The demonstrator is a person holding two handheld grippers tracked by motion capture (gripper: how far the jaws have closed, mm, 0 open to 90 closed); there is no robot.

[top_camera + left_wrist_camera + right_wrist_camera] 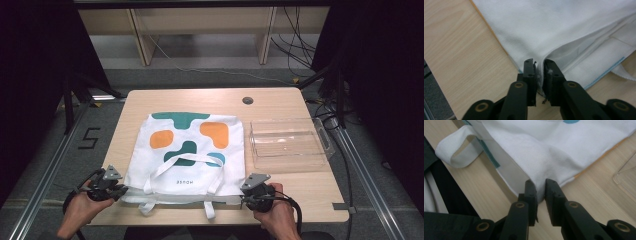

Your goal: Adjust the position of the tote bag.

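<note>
A white tote bag (187, 150) with green, orange and teal patches lies flat on the wooden table (280, 102), its opening and handles toward the near edge. My left gripper (121, 191) is shut on the bag's near left corner; in the left gripper view (539, 72) the white cloth (564, 30) is pinched between the jaws. On the near right corner my right gripper (243, 196) is shut too, and the right gripper view (539, 191) has the fabric (549, 147) bunched between its jaws. A handle loop (454, 152) lies just beside it.
A clear plastic tray (290, 145) stands to the right of the bag; its corner (626, 180) is near my right gripper. A round cable port (247, 100) sits at the table's far side. Two handle straps (207, 207) hang near the front edge.
</note>
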